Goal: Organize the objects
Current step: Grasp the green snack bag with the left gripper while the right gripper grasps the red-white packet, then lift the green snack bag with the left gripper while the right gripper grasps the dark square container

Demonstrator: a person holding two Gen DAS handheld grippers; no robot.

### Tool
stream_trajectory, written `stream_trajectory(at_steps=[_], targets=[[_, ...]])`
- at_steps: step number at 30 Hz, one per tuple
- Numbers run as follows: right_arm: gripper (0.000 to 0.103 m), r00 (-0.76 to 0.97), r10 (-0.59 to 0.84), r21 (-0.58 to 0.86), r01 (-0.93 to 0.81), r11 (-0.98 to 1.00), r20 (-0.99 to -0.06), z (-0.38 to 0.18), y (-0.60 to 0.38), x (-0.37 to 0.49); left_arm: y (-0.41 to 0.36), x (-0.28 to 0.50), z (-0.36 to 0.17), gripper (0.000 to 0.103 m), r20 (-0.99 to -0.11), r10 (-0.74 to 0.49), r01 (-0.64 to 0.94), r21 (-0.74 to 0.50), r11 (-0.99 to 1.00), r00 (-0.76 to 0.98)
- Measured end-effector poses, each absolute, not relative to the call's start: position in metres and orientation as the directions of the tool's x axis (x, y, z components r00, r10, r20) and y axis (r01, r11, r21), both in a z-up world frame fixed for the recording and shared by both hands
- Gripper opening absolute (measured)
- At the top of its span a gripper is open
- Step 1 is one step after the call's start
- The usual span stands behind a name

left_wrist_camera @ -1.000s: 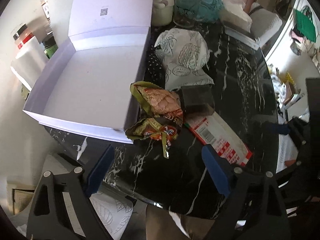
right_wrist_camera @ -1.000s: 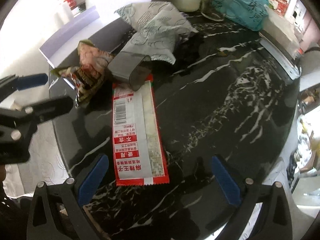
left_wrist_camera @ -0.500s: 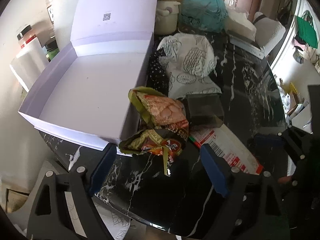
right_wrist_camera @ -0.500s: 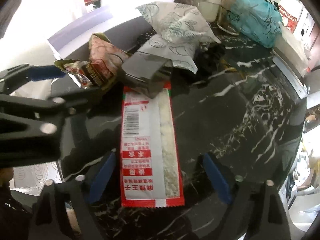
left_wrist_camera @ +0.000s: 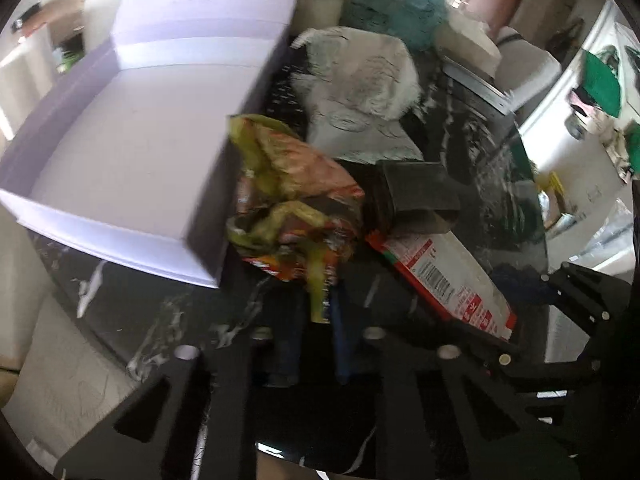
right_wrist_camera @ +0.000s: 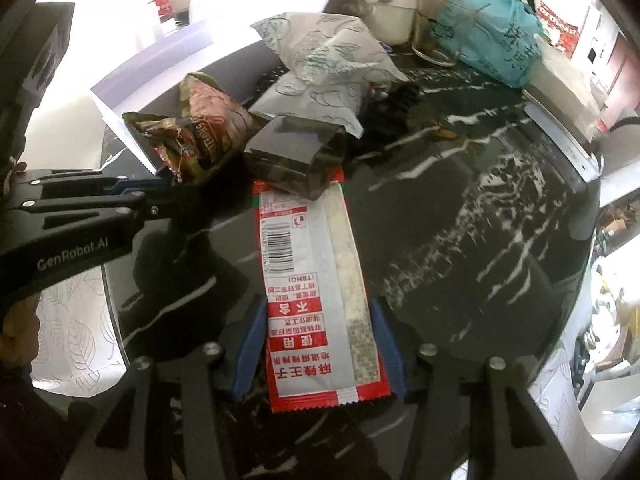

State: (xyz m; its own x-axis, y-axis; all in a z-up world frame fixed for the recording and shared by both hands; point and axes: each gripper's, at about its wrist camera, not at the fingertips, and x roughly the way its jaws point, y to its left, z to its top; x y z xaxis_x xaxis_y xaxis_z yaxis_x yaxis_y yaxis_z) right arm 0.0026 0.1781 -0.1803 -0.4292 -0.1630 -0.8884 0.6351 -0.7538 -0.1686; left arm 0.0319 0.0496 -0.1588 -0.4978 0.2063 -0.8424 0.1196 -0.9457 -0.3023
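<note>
The left gripper has its blue pads together on the green-yellow tail of a crumpled snack bag; the right wrist view shows the same gripper from the side, its tips pinching the bag's lower corner. The right gripper is closing, its blue pads standing just beside the two long edges of a red-and-white packet; whether they already press on it cannot be told.

The packet lies flat on the black marble table, its long axis running away from the right gripper toward a dark box whose near end rests on the packet's far end. In the left wrist view the packet lies diagonally, right of the snack bag, with the dark box above it.

Only the left view shows the inside of the open white box, bare, with its lid raised behind; the snack bag sits against its right wall. Only the right view makes the packet's printing legible, upside down, and shows a teal plastic bag sharply. A patterned white pouch lies behind the dark box.
</note>
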Motion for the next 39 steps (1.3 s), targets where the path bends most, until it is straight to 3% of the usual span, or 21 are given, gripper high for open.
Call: stream_trajectory(at_steps=[14,23,26,29,33,36,39], targets=[[0.052,-0.421,-0.109,-0.158,0.551,-0.82,-0.9,-0.175,0.221,0.008,0.085,0.046,-0.162,0.008,-0.835,0.365,-0.032,-0.387,-0.921,-0.411],[0.053,-0.433,-0.102,-0.169,0.543,-0.823,-0.896,-0.175,0.218,0.009,0.105,0.03,-0.153,0.009,-0.86,0.359,-0.101,-0.346,-0.933,-0.363],[0.058,-0.453,-0.113,-0.18,0.553,-0.814,-0.884,-0.17,0.214,0.01,0.106,0.034,-0.149,0.016,-0.871,0.325,-0.091,-0.314,-0.945,-0.367],[0.063,-0.52,-0.15,-0.224,0.586,-0.779,-0.841,-0.156,0.206,0.015,0.099,0.041,-0.144,0.034,-0.883,0.265,-0.055,-0.265,-0.963,-0.387],[0.065,-0.533,-0.172,-0.223,0.596,-0.771,-0.828,-0.151,0.198,0.011,0.086,0.05,-0.13,0.067,-0.867,0.188,-0.024,-0.2,-0.979,-0.461],[0.065,-0.524,-0.205,-0.186,0.598,-0.78,-0.826,-0.149,0.194,0.004,0.079,0.056,-0.12,0.076,-0.843,0.152,-0.023,-0.164,-0.986,-0.516],[0.065,-0.541,-0.224,-0.187,0.601,-0.777,-0.81,-0.144,0.191,-0.002,0.076,0.051,-0.118,0.077,-0.837,0.143,-0.039,-0.144,-0.989,-0.527]])
